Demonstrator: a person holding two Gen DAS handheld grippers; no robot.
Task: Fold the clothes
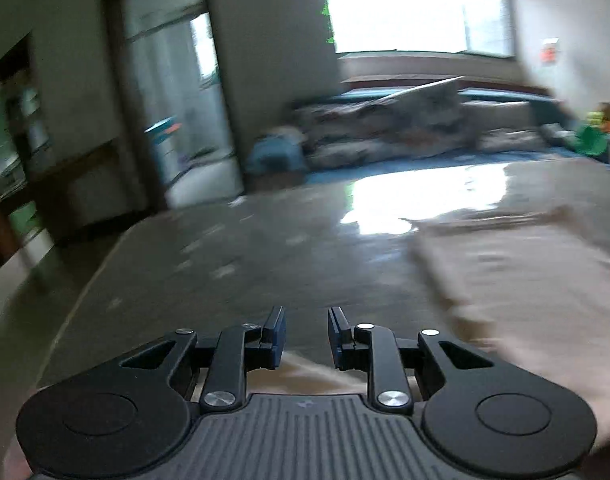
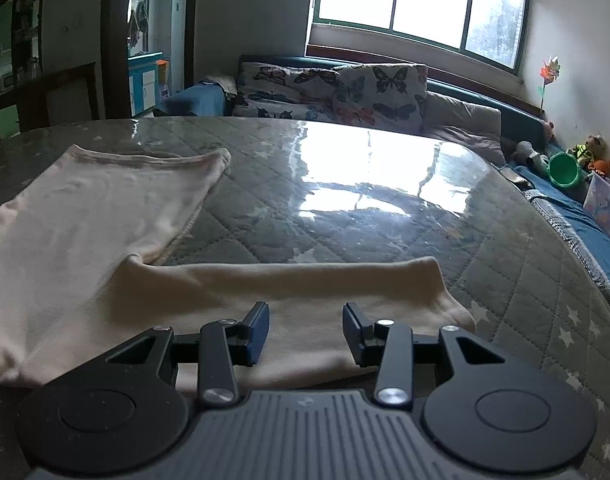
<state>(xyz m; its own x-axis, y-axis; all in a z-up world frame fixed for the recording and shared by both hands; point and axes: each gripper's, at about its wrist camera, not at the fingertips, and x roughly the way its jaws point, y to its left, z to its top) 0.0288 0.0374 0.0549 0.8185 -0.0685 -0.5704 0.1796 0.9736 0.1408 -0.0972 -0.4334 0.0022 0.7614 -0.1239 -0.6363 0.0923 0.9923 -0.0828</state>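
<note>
The cream garment [image 2: 117, 240] lies spread flat and not yet folded on the quilted tabletop [image 2: 345, 208], while the left gripper [image 1: 306, 334] and the right gripper [image 2: 305, 330] both hover with fingers apart, holding nothing, so folding remains.

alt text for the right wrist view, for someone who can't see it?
The right gripper, jaws open and empty, is over a cream garment lying flat on a quilted grey table under a glossy clear cover. Behind the table are a sofa with butterfly-print cushions, a bright window, and toys at far right.
</note>
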